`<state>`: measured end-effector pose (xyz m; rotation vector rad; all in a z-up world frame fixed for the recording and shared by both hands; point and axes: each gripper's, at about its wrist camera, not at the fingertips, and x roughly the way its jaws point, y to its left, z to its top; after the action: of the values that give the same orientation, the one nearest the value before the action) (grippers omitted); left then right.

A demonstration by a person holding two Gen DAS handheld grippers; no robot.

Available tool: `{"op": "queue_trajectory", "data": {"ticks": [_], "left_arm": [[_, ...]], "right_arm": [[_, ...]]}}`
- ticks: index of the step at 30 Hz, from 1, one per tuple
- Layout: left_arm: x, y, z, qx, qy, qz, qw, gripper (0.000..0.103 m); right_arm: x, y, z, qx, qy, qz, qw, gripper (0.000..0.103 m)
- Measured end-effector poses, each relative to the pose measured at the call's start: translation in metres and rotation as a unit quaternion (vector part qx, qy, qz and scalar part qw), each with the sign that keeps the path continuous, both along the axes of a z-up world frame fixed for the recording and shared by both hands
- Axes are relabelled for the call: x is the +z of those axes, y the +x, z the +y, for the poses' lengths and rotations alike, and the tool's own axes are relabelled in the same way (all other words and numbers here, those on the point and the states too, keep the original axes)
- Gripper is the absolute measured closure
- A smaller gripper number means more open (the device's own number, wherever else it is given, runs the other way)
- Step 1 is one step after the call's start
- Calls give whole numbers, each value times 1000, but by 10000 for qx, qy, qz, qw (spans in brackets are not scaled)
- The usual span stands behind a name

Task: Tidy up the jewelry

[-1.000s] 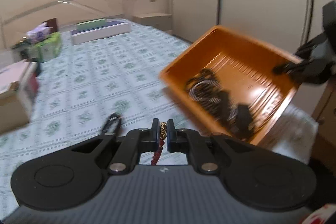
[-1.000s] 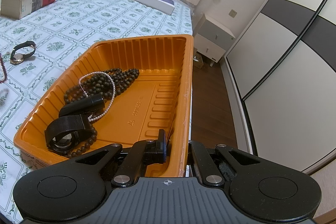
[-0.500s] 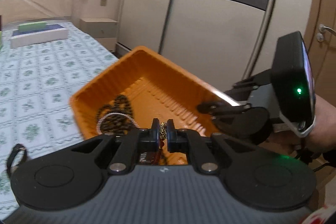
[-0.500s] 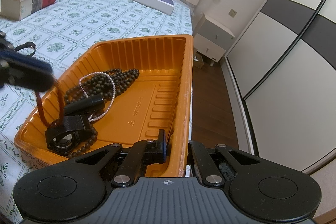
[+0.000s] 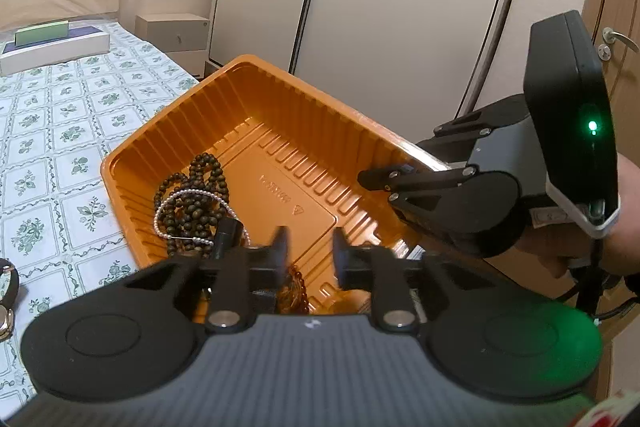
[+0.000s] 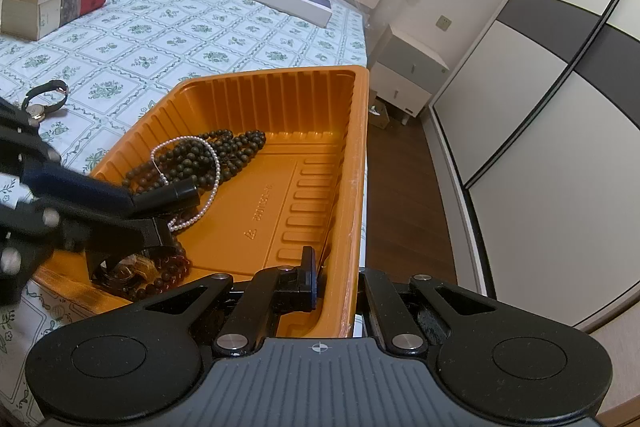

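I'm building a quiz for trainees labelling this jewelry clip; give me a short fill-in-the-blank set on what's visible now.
1. The right gripper is clamped on the rim of the ribbed ____ plastic tray.
2. A thin strand of white ____ lies across the dark wooden bead necklace in the tray.
3. The left gripper jaws stand ____ above the reddish-brown bead bracelet.
4. A dark-strapped ____ lies on the floral bedsheet.

Missing words: orange; pearls; open; wristwatch

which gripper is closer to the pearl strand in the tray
Left. The left gripper, fingers just opened with nothing between them, hovers right over the pearl strand at the tray's near-left end. The right gripper is shut on the tray's rim, across the bare floor from it.
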<state>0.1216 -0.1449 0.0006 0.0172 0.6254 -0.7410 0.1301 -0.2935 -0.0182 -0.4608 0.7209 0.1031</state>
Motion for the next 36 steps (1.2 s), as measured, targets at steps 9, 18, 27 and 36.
{"op": "queue_trajectory", "data": {"ticks": [9,18,27,36], "left_arm": [[-5,-15,47,649,441,-330,9964,79],[-31,-14,139,1958,1188,-470,9723,74],[-51,14,207,2701,1660,-394,9476,72],[-78,37,198,2314,2349,-491,9428,72]], "right_arm": [[0,0,0,0,1,2,10000,99],[0,0,1,2,-12,-1,10000,99],[-1,0,0,-6,-18,9,10000,99],[-3,-1,-1,-10,-39,22,10000,99]]}}
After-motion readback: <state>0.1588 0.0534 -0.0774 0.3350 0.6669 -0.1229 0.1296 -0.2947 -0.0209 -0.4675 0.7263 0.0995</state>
